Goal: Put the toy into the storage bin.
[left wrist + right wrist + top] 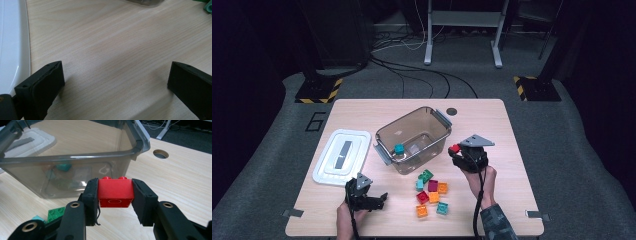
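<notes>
My right gripper (115,192) is shut on a red brick (115,192), held above the table just right of the clear plastic bin (75,157). The high view has that right gripper (458,150) with the red brick (455,148) beside the bin's (438,120) right wall. A teal brick (399,148) lies inside the bin, also visible through its wall as the teal brick (63,167). Near the front left of the table, my left gripper (379,198) rests with its jaws wide apart over bare wood, the left gripper (116,80) holding nothing.
Several loose bricks in green, teal, red, orange and magenta (431,192) lie in front of the bin. A white lid (342,156) sits at the left, its edge (12,50) beside my left jaw. A round hole (452,111) marks the table's far side.
</notes>
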Motion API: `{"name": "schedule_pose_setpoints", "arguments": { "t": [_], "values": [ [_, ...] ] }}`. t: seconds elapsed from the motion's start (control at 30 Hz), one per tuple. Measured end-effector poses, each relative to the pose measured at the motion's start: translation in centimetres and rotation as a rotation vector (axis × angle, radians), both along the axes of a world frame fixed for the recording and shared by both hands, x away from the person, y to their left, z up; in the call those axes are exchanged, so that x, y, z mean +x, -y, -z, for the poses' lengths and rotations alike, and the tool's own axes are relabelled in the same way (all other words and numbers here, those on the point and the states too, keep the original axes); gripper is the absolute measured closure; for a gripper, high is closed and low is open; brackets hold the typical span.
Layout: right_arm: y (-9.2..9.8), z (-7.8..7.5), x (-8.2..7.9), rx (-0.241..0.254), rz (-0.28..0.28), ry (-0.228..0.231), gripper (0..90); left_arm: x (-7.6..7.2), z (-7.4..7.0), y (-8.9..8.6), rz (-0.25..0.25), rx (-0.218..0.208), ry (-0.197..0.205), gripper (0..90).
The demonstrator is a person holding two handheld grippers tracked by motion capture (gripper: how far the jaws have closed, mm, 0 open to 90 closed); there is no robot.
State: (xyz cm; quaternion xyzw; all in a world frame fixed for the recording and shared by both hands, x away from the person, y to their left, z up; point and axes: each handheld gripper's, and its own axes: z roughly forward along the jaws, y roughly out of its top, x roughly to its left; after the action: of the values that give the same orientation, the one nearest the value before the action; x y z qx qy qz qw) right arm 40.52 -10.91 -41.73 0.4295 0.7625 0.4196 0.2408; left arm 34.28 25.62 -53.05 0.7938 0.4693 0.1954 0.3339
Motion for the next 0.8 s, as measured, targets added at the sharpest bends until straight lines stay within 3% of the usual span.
{"name": "schedule_pose_setpoints", "arguments": {
  "t": [0.8],
  "values": [
    [-0.4, -3.2, 1.6, 0.006, -0.017, 0.056, 58.3, 0.0, 0.0, 0.0, -0.001, 0.001, 0.001, 0.4]
  ]
}}
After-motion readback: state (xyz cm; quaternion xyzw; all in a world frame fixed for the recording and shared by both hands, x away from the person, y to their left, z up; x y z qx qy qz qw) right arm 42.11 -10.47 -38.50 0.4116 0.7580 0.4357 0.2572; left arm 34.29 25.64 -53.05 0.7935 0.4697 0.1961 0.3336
